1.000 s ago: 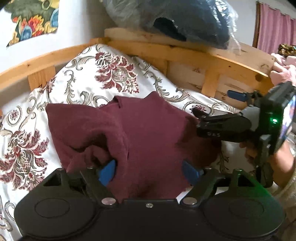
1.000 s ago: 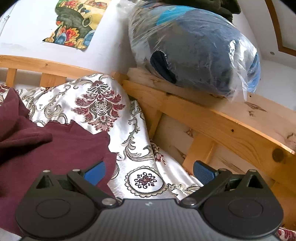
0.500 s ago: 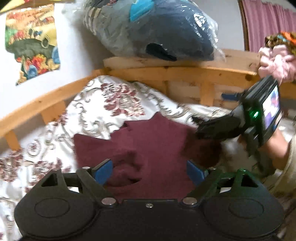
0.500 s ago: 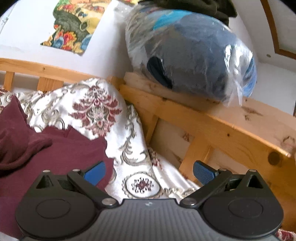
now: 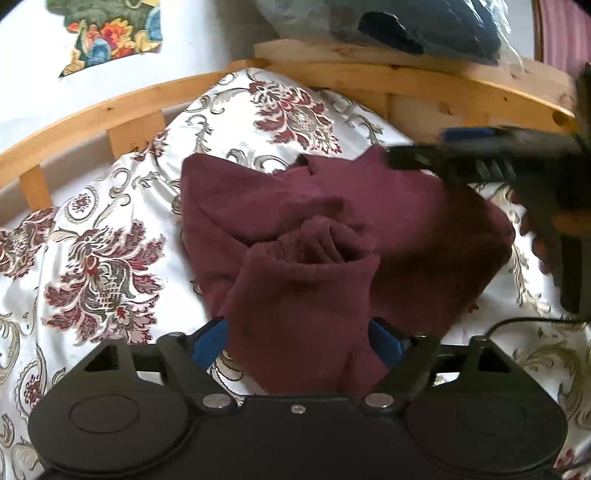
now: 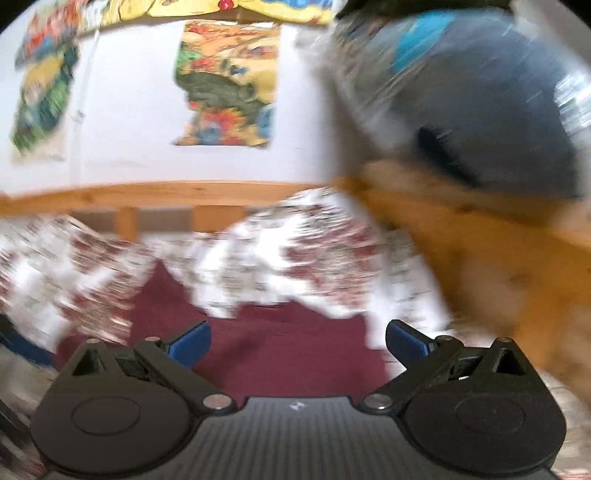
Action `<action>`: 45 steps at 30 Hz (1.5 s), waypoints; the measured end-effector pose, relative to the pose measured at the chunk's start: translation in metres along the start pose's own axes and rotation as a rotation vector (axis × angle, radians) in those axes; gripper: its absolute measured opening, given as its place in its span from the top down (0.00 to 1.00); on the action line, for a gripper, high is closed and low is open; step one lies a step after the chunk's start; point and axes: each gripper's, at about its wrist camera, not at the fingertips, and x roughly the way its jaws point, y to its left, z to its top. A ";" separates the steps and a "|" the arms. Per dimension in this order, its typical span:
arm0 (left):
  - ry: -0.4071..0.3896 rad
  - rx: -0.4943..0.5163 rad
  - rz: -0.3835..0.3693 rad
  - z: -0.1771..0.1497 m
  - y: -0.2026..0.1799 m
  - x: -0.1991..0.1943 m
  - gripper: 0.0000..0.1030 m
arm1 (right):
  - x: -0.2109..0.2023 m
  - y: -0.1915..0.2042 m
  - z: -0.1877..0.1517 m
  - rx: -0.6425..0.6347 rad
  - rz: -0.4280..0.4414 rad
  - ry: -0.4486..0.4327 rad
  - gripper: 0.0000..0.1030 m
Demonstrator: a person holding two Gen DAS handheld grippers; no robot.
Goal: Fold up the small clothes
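A maroon knitted garment (image 5: 332, 229) lies crumpled on the floral bedspread (image 5: 103, 266), one sleeve bunched toward me. My left gripper (image 5: 297, 341) hangs low over its near end. The jaws are closing, the sleeve lies between the blue pads (image 5: 210, 339), and I see no pad pressing on it. My right gripper (image 5: 424, 147) is a blur at the garment's far right corner. In the blurred right wrist view, that right gripper (image 6: 297, 347) stands open over the maroon garment (image 6: 288, 350) with nothing gripped.
A wooden bed rail (image 5: 110, 110) curves round the back and right. A plastic-wrapped dark bundle (image 5: 424, 26) sits on the rail's top corner. Posters (image 6: 229, 81) hang on the white wall. A black cable (image 5: 535, 321) runs over the bedspread at right.
My left gripper has come down closer to the garment, and the sleeve now lies between its pads. My right gripper has lifted and swung left, so its view now faces the wall.
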 end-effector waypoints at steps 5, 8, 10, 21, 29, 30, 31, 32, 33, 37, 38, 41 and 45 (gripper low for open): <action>0.007 -0.001 -0.019 -0.003 0.005 0.003 0.22 | 0.044 0.015 0.016 0.058 0.128 0.150 0.00; 0.022 -0.012 -0.041 -0.002 0.007 0.006 0.23 | 0.070 0.016 0.019 0.116 0.147 0.249 0.00; 0.017 -0.006 -0.049 -0.003 0.007 0.007 0.28 | 0.085 0.012 0.018 0.178 0.175 0.312 0.00; -0.041 0.075 -0.018 -0.009 -0.001 0.004 0.71 | 0.107 0.000 0.009 0.345 0.215 0.331 0.56; -0.121 0.187 0.010 -0.008 -0.024 -0.011 0.78 | 0.062 0.000 0.022 0.181 0.165 0.163 0.85; -0.135 0.212 0.010 -0.008 -0.029 -0.014 0.78 | 0.057 -0.001 0.023 0.160 0.152 0.147 0.85; -0.152 0.243 0.012 -0.008 -0.036 -0.016 0.78 | 0.054 -0.002 0.024 0.143 0.141 0.137 0.85; -0.165 0.270 0.013 -0.008 -0.041 -0.017 0.78 | 0.051 -0.004 0.025 0.122 0.128 0.129 0.85; -0.174 0.293 0.014 -0.007 -0.046 -0.017 0.78 | 0.048 -0.007 0.027 0.108 0.120 0.124 0.85; -0.193 0.324 -0.001 -0.003 -0.060 -0.016 0.78 | 0.038 -0.022 0.032 0.088 0.092 0.115 0.86; -0.196 0.324 -0.009 -0.002 -0.064 -0.015 0.78 | 0.035 -0.027 0.033 0.084 0.080 0.115 0.86; -0.192 0.333 -0.043 0.004 -0.073 -0.009 0.78 | 0.026 -0.040 0.029 0.091 0.049 0.122 0.86; -0.183 0.340 -0.085 0.005 -0.086 -0.002 0.78 | 0.013 -0.057 0.016 0.138 0.010 0.128 0.86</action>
